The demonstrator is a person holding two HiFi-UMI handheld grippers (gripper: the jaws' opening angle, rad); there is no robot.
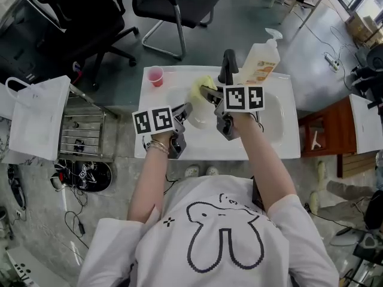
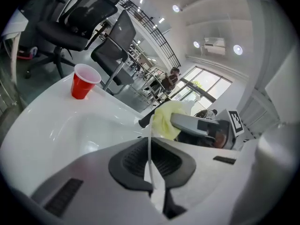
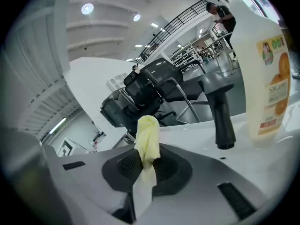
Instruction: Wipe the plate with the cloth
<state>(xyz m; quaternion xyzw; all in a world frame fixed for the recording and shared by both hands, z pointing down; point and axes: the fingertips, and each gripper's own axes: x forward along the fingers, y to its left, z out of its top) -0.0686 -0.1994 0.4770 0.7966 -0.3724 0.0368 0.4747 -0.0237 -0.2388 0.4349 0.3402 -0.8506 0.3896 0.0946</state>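
Over the white sink [image 1: 276, 123], my left gripper [image 1: 182, 113] is shut on the rim of a white plate [image 1: 200, 117]. In the left gripper view the plate [image 2: 150, 146] shows as a thin white edge pinched between the dark pads of that gripper [image 2: 151, 168]. My right gripper [image 1: 207, 92] is shut on a yellow cloth [image 1: 201, 87], held at the plate's far side. The bunched cloth [image 3: 147, 139] sticks up from the right gripper [image 3: 144, 168]. From the left gripper view, the cloth [image 2: 165, 118] and the right gripper [image 2: 199, 124] sit just beyond the plate.
A red cup [image 1: 155, 75] stands on the sink's back left corner. A black faucet [image 1: 227, 66] and a soap pump bottle [image 1: 263, 61] stand at the back. Black office chairs [image 1: 170, 5] lie beyond, with a white bag [image 1: 39, 115] and a wire rack [image 1: 81, 133] at the left.
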